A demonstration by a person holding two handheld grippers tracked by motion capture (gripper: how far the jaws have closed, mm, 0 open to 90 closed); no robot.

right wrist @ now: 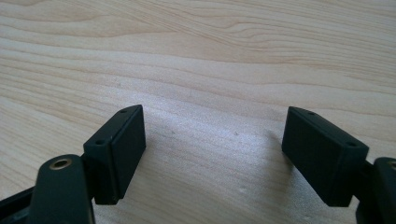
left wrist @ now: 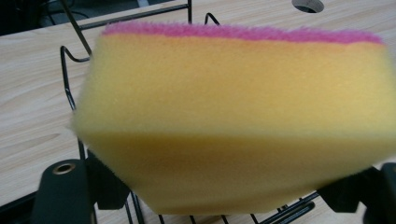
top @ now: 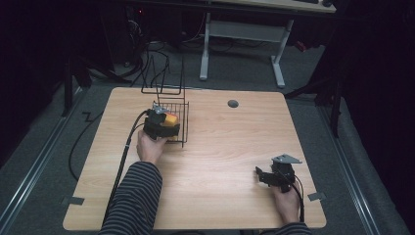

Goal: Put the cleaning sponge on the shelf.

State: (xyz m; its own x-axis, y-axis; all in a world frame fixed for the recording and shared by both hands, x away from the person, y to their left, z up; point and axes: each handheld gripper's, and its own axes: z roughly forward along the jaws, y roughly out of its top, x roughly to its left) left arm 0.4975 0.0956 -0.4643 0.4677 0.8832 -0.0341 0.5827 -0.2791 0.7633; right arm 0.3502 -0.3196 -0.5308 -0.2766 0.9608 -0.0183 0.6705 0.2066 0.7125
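One sponge (left wrist: 233,116) is the whole business here, yellow with a pink scouring layer on its far side, and it sits between the jaws of the left hand-held gripper (top: 164,122), directly ahead of its camera and very close to it. In the left gripper view the sponge hangs over the black wire basket (left wrist: 74,70), whose bars show behind it, under it and to the left. From the high view the left hand-held gripper is at the near side of the basket (top: 182,122) with the yellow block right at its tip, inside or just over the basket's rim; I cannot tell whether the sponge already rests on the wire floor. The jaws hug the sponge's lower corners, yet the foam looks barely squeezed, so I cannot tell whether they still pinch it or have let go. By my judgement the carrying is done and the release into the basket is the step in hand; what is left is to spread the jaws fully and draw the hand back toward the person. The right hand-held gripper (top: 266,177) lies well apart from all this, near the tabletop's (top: 220,147) near right corner, its jaws spread wide with only bare wood between them.
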